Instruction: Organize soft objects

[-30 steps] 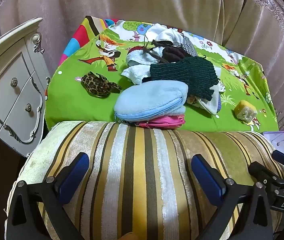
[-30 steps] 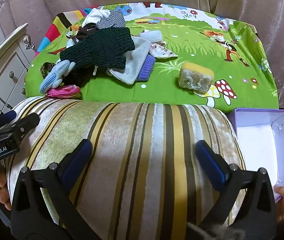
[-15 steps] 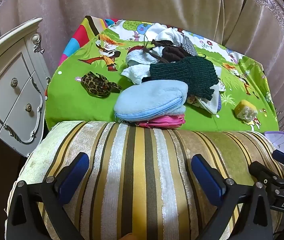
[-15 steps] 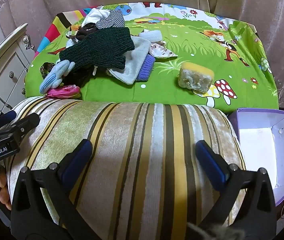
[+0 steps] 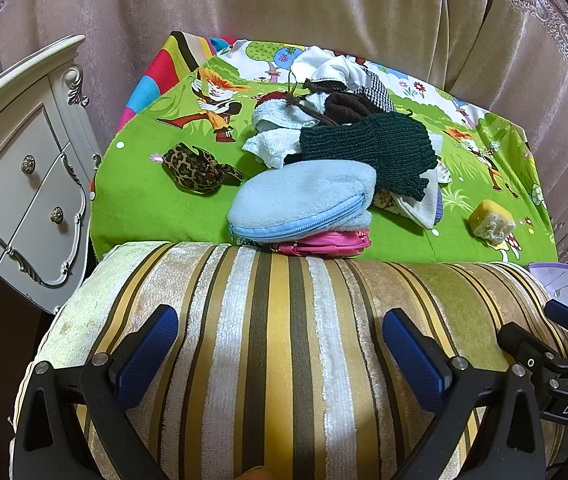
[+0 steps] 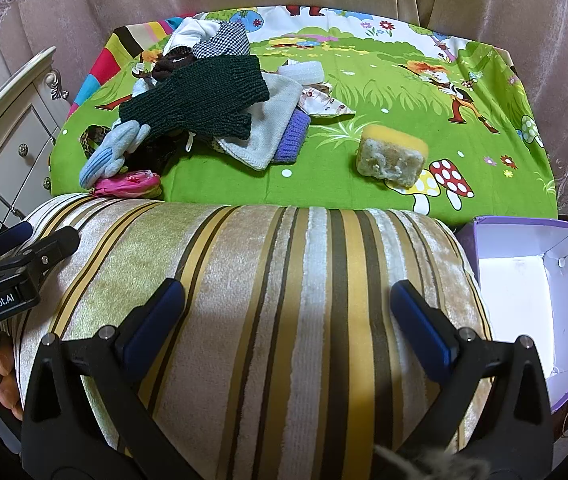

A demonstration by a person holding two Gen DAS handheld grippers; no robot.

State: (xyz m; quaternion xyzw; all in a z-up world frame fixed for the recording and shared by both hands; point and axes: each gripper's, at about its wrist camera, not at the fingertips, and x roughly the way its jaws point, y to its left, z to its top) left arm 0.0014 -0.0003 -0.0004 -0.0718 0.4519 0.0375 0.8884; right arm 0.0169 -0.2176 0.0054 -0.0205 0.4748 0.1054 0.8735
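Both grippers, left (image 5: pixel 279 354) and right (image 6: pixel 288 328), are spread wide over the striped cushion (image 6: pixel 251 300), gripping nothing. Sorting seems not yet begun; next comes a reach to the pile (image 6: pixel 203 100) on the green cloth (image 6: pixel 384 80). The blue pouch (image 5: pixel 304 200) lies flat, long axis left-right, zipper facing the cushion. The purple box (image 6: pixel 532 280) waits open, right.

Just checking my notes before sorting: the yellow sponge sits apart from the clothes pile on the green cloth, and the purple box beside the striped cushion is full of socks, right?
Not quite. The purple box is empty; the right wrist view shows its bare white inside. The rest holds: the yellow sponge sits apart from the clothes pile on the green cloth, and the box is beside the striped cushion.
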